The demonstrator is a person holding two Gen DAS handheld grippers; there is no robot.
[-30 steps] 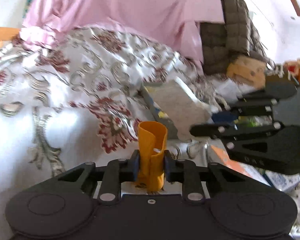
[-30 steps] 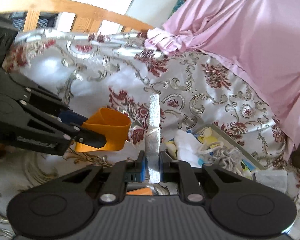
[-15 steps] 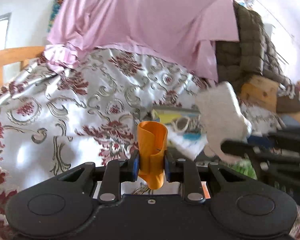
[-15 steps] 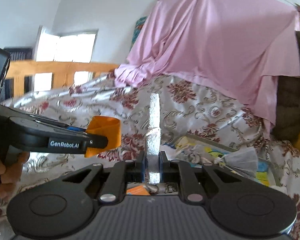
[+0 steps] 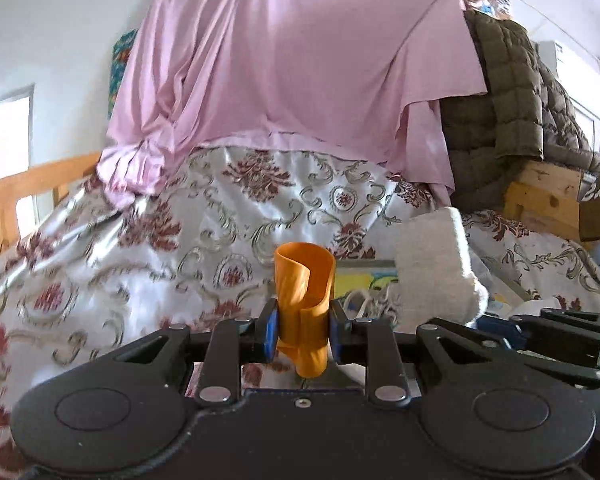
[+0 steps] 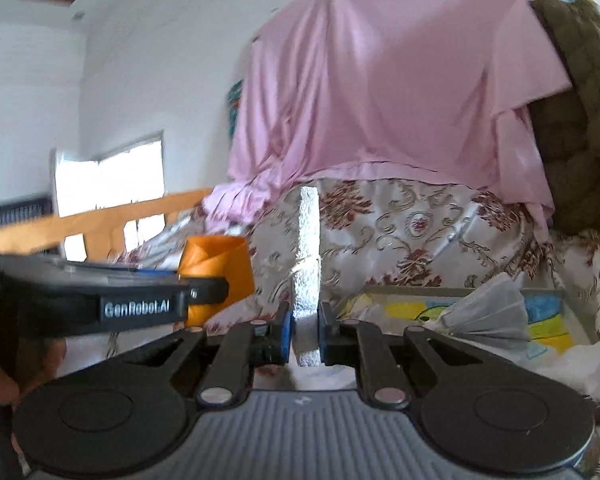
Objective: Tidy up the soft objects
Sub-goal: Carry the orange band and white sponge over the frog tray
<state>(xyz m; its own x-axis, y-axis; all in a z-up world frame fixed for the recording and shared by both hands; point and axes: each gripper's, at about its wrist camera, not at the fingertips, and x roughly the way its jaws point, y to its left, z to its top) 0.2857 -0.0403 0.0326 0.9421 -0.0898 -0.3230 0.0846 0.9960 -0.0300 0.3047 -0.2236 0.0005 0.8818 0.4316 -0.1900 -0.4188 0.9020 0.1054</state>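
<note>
orange cloth [image 5: 304, 304] | pinched in left gripper [image 5: 303, 330] | right gripper [image 6: 305, 334] clamps white sponge [image 6: 308, 264]

Daylight pours in from the window [image 6: 108, 184] at 9 o'clock, totally blown out. Room's bright, with sheen on the bedspread [image 5: 204, 248]. Right view is smeared with motion blur, left one sharper. Heavy fisheye bending and dark corners at the edges.
</note>
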